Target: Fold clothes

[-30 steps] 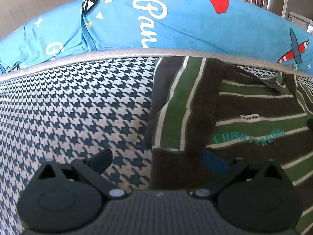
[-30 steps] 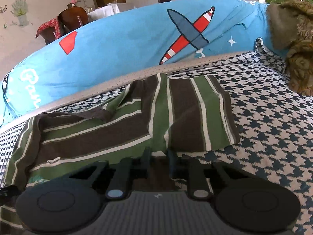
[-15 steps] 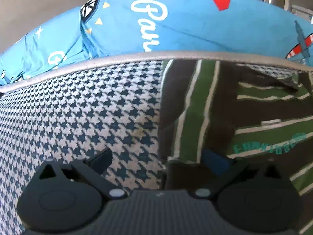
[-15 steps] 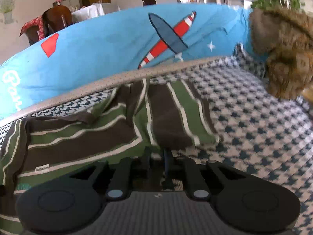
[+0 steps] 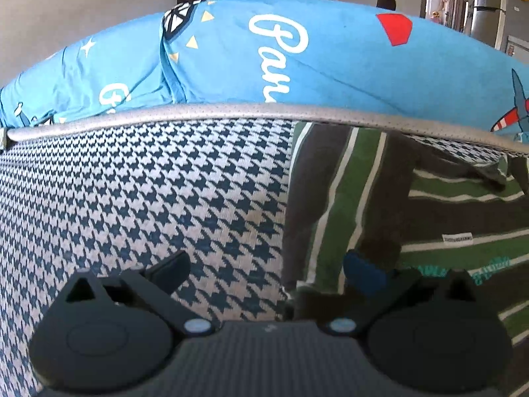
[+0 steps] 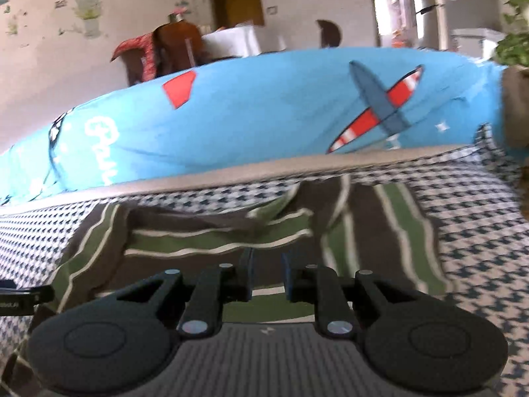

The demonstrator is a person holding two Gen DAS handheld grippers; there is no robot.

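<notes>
A brown shirt with green and white stripes (image 5: 370, 198) lies on a houndstooth-covered surface (image 5: 132, 198). In the left wrist view my left gripper (image 5: 266, 269) is open low over the surface. The shirt's left edge lies between its fingers, and the blue-padded finger (image 5: 362, 273) is over the cloth. In the right wrist view my right gripper (image 6: 267, 276) is over the shirt (image 6: 198, 241) near its right sleeve. Its jaws are close together with striped cloth in the narrow gap, apparently pinched. The picture there is blurred.
A long blue bolster (image 5: 330, 59) printed with planes and lettering lies along the far grey piped edge (image 5: 231, 110). A brown furry object (image 6: 515, 109) sits at the far right. Chairs and a table (image 6: 238, 39) stand behind. A black gripper part (image 6: 20, 297) shows at the left.
The right gripper has risen and tilted up, and the right sleeve has shifted and bunched. The left gripper has slid slightly left along the shirt's edge and stays open.
</notes>
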